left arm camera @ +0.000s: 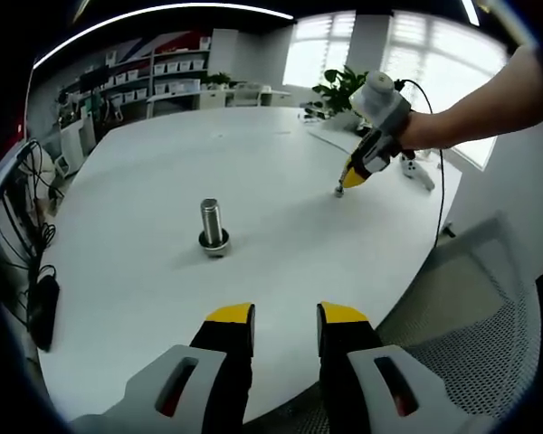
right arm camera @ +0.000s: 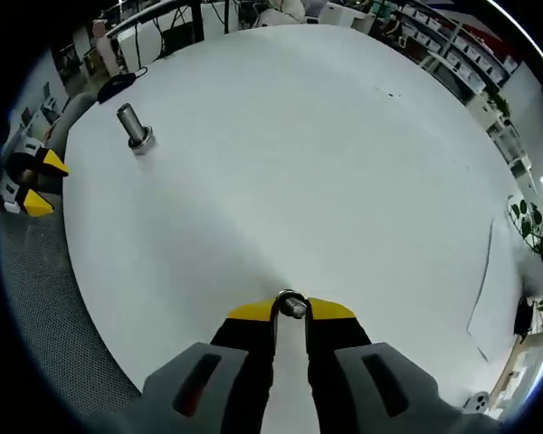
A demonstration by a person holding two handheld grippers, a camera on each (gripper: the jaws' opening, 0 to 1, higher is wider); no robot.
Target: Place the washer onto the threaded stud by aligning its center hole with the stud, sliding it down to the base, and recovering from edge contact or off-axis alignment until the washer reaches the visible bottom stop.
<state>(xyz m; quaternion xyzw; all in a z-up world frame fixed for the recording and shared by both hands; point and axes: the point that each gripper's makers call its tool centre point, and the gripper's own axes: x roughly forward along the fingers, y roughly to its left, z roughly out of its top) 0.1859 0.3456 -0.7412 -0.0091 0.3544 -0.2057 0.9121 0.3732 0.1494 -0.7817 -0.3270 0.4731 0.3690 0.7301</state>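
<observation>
The right gripper (right arm camera: pixel 291 310) pinches the round metal washer (right arm camera: pixel 292 306); the left gripper (left arm camera: pixel 286 318) is open with nothing between; the shiny threaded stud (left arm camera: pixel 212 224) stands upright on the smooth white table (left arm camera: pixel 281 217)

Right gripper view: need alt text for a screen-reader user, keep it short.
The right hand-held gripper pinches a small metal washer between its yellow-tipped jaws, low over a large white table. Far across the table, at upper left, the threaded stud stands upright on its base. The left hand-held gripper pokes in at the left edge.
</observation>
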